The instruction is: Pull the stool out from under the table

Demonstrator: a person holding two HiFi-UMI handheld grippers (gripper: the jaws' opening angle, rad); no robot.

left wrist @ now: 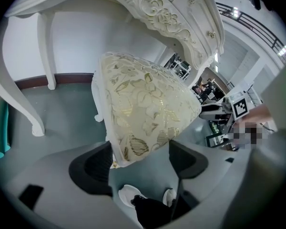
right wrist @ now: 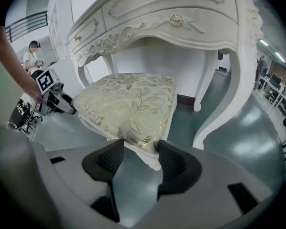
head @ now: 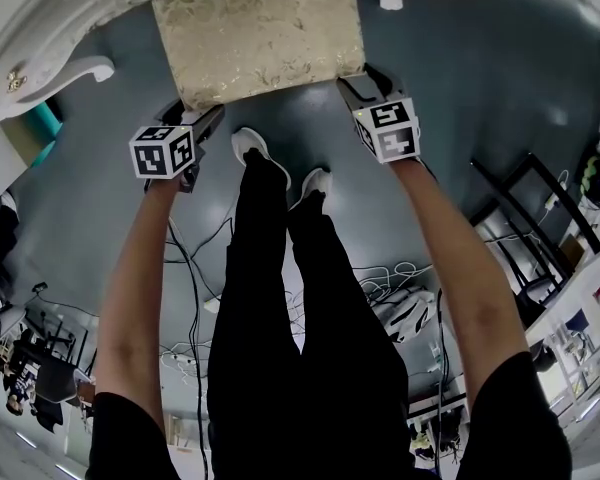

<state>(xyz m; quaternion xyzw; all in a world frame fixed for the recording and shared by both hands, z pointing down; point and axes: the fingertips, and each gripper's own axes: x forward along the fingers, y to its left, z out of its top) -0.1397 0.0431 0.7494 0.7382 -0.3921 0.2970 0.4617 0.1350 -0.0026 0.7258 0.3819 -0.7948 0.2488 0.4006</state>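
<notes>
The left gripper (left wrist: 139,157) is pinching the near-left corner of the stool (head: 260,33) seat, though contact at one pad is hard to make out. The right gripper (right wrist: 136,159) is clamping the near-right corner, both pads pressing on the cushion. The stool is standing partly beneath the white table (head: 40,28). The head view is cutting off its far edge, and the seat is hiding the legs there.
</notes>
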